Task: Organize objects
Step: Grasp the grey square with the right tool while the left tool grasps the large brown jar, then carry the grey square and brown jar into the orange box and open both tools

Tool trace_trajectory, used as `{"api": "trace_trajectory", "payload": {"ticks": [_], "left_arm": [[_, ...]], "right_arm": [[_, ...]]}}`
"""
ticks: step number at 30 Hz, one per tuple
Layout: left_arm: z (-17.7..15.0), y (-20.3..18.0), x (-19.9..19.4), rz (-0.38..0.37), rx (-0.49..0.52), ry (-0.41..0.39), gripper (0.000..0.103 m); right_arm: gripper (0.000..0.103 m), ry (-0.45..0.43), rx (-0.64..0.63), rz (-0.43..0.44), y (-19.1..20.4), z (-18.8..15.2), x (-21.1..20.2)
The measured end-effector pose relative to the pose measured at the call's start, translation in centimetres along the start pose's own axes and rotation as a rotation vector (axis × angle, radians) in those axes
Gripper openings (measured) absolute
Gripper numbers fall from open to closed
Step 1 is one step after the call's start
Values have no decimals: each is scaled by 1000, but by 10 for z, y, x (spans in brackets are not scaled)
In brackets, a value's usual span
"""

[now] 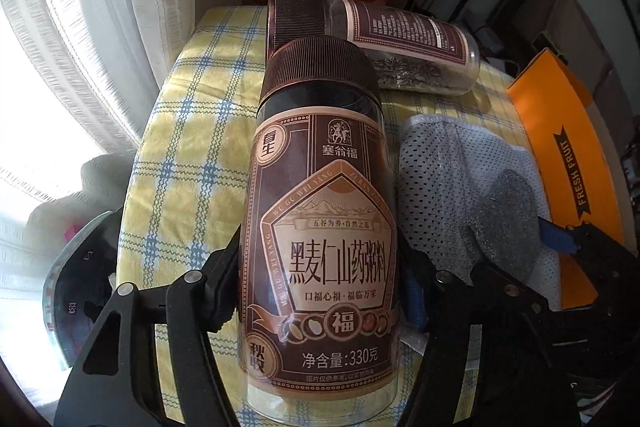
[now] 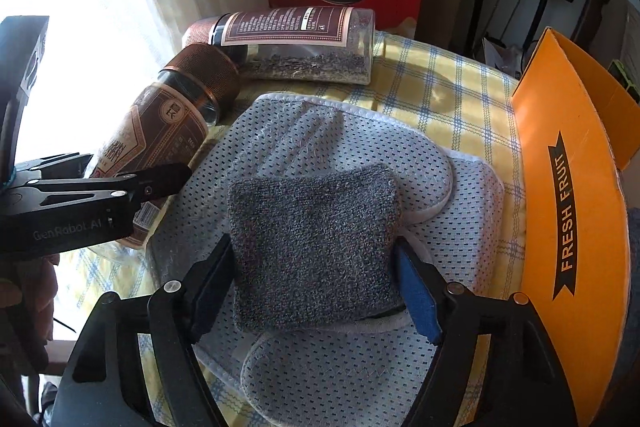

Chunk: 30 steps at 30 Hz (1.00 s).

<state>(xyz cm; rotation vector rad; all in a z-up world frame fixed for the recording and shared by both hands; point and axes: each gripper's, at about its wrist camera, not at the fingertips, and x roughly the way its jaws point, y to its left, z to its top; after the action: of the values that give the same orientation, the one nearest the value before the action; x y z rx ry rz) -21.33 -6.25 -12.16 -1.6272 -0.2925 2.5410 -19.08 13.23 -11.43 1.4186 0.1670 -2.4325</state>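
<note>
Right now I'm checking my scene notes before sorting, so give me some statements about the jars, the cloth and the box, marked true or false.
1. The brown-labelled clear jar with a ribbed brown cap sits between the left tool's fingers. True.
2. The second clear jar with a dark red label stands upright. False: it lies on its side on the yellow checked tablecloth.
3. The folded grey knitted cloth lies on a white mesh pad. True.
4. The right tool straddles a jar. False: the grey cloth is between its fingers.
5. The orange cardboard box reads FRESH FRUIT. True.
</note>
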Motion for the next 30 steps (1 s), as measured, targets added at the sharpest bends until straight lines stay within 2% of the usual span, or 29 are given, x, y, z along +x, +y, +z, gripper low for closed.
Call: {"api": "trace_trajectory", "payload": {"ticks": [4, 7, 9, 10, 11, 14, 22, 30], "left_arm": [[0, 2, -4, -8, -14, -10, 61], [-3, 4, -12, -21, -20, -31, 61], [-3, 7, -20, -31, -28, -44, 61], [-4, 8, -24, -37, -32, -54, 61], [-5, 9, -28, -41, -37, -65, 61], [-10, 10, -40, -57, -40, -86, 61], [-16, 7, -71, -108, -38, -139, 61], [-8, -28, -101, -177, 21, -180, 61]], "right_arm": [[53, -16, -4, 23, 5, 4, -6], [43, -31, -6, 31, 6, 7, -14], [40, -39, -4, 41, 5, 8, -19], [36, -45, -5, 39, 6, 8, -22], [28, -55, -5, 36, 5, 10, -24], [28, -71, 9, 59, 3, 11, -33], [24, -125, 16, 50, 2, 11, -58], [24, -206, 59, 32, -20, 14, -103]]}}
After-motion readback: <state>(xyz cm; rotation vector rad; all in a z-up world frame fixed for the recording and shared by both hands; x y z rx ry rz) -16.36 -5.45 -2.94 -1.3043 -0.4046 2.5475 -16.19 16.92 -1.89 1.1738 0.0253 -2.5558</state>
